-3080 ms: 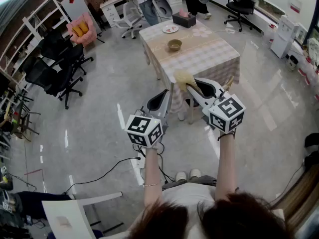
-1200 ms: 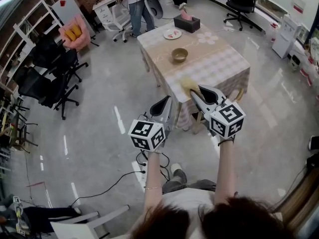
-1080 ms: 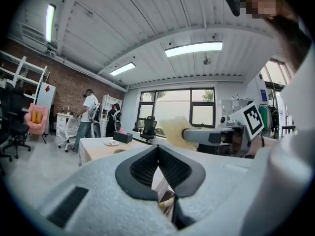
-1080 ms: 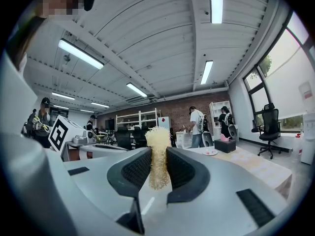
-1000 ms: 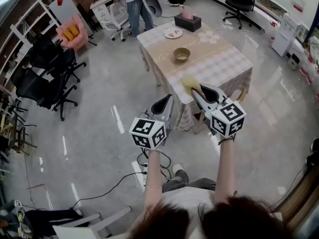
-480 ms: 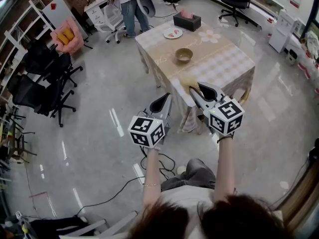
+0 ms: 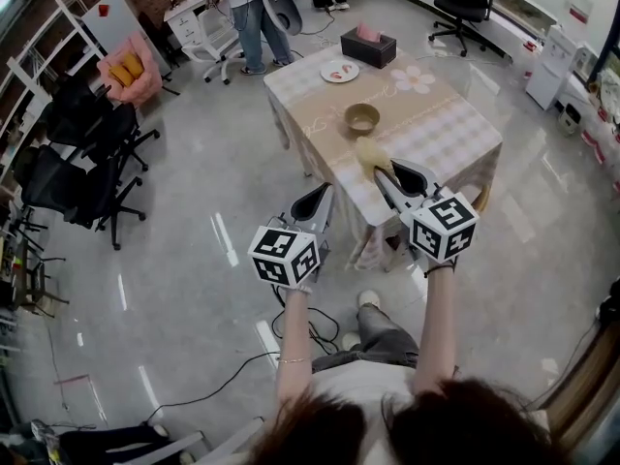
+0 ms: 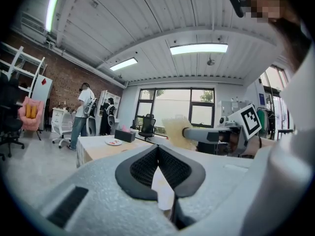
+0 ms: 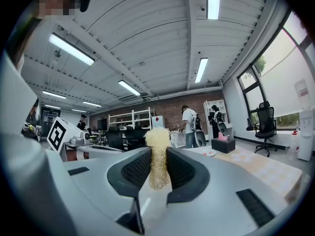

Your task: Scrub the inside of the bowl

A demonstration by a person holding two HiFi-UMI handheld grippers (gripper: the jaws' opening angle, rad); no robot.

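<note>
A small tan bowl (image 7: 362,118) stands in the middle of a table (image 7: 441,134) with a checked cloth, ahead of me in the head view. My right gripper (image 7: 387,170) is shut on a pale yellow scrubber (image 7: 373,153), which hangs over the table's near edge; in the right gripper view the scrubber (image 9: 158,154) sticks up between the jaws. My left gripper (image 7: 316,201) is shut with nothing in it, over the floor to the left of the table. The bowl is some way beyond both grippers.
On the table's far end lie a dark tissue box (image 7: 368,47) and a white plate (image 7: 339,71). A person (image 7: 248,8) stands beyond the table. Black office chairs (image 7: 82,158) and shelving stand at the left. A cable (image 7: 208,376) runs across the floor near my feet.
I have walked closer to the table, holding both grippers out in front. The scrubber now reaches over the table's near edge. Both jaws stayed as they were.
</note>
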